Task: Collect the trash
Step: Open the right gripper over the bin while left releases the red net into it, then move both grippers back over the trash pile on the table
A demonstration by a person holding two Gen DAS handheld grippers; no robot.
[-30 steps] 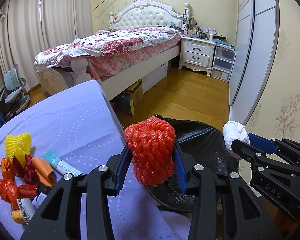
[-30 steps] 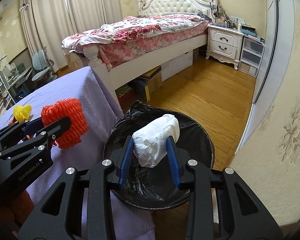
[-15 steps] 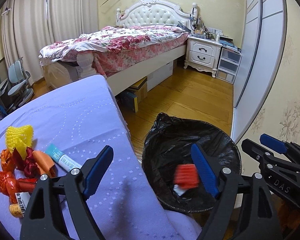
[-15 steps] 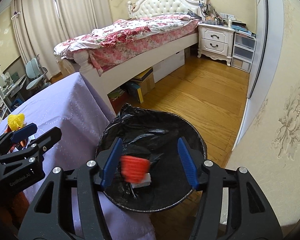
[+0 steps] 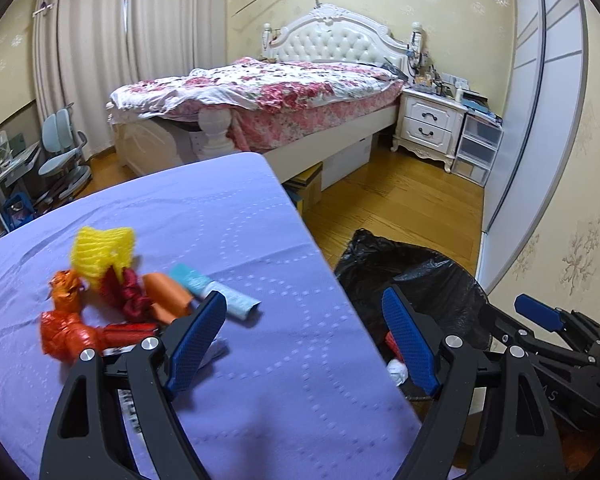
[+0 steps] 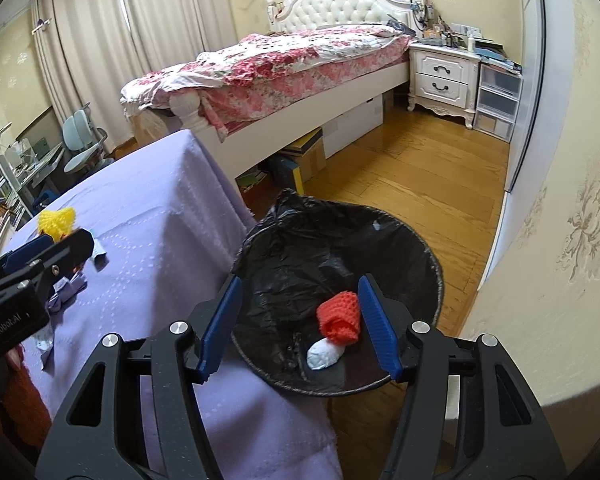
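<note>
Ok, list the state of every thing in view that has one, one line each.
Left tool: open, nothing between its pads.
Right tool: open, nothing gripped, over the bin.
Trash bin: black liner in, open top.
Red foam net: lying in the bin.
White paper wad: in the bin, against the net.
Yellow foam net: on the purple table, uncollected.
Wrapper pile: on the table, uncollected.
Nightstand drawers: closed.

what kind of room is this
A home bedroom, most likely: a bed with a floral quilt and tufted white headboard, a white nightstand beside it, and long curtains along the far wall.
</note>
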